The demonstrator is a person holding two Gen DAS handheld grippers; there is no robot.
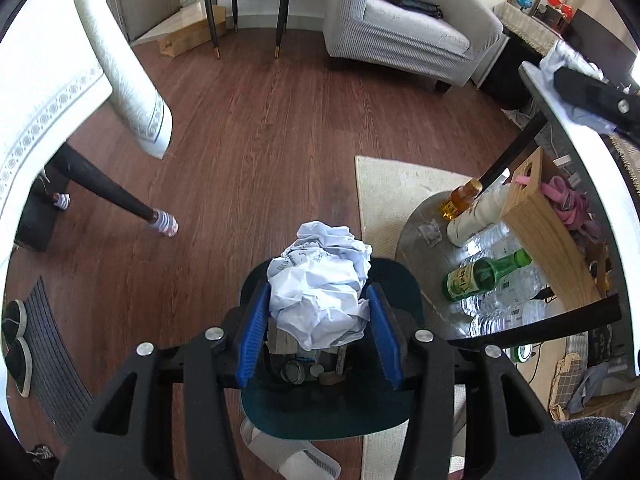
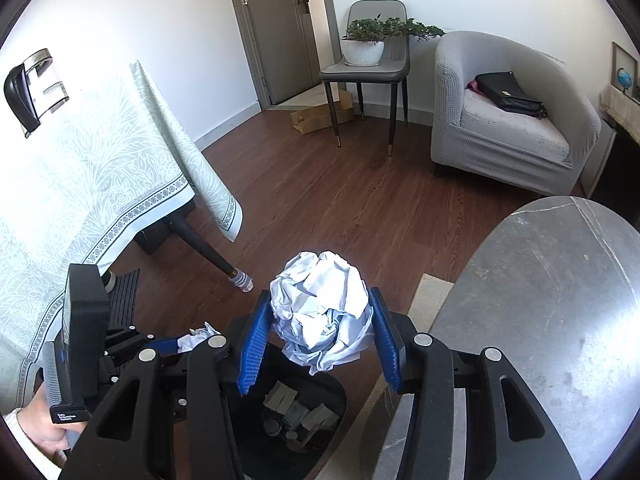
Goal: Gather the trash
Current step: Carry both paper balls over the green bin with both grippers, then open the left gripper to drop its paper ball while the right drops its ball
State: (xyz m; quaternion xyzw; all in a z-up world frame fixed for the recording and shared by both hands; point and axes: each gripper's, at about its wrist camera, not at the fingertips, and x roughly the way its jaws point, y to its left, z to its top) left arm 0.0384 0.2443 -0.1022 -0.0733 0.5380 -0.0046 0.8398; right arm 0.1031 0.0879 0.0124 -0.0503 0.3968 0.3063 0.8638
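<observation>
Dark wood flooring surrounds a bin, above which both grippers' fingers pinch crumpled paper balls.

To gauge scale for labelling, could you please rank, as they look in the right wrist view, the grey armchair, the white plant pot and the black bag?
1. Grey fabric armchair
2. Black leather bag
3. White round plant pot; farther from the camera, so this ranking is unsure.

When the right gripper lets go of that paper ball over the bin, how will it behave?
The paper ball looks light and springy: it probably drops slowly. Its loose folds may snag the blue fingers. It hangs over the bin, so it likely lands inside.
</observation>
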